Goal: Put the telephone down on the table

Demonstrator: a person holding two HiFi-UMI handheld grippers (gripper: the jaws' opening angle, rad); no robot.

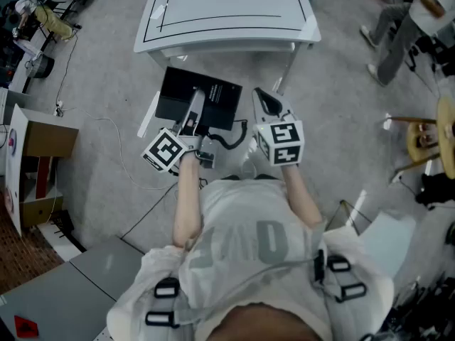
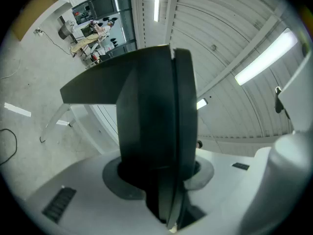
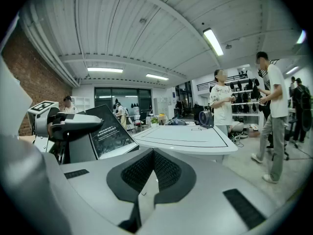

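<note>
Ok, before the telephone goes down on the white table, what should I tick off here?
1. Grip: ok. The left gripper is clamped on the black flat telephone.
2. Telephone over the white table: not ok. It hangs over the floor, short of the near edge.
3. Landing spot: ok. The near tabletop shows only drawn lines.
4. Right gripper: ok. It is shut, empty and beside the telephone.
5. Black cord under the telephone: cannot tell whether it will snag.
</note>
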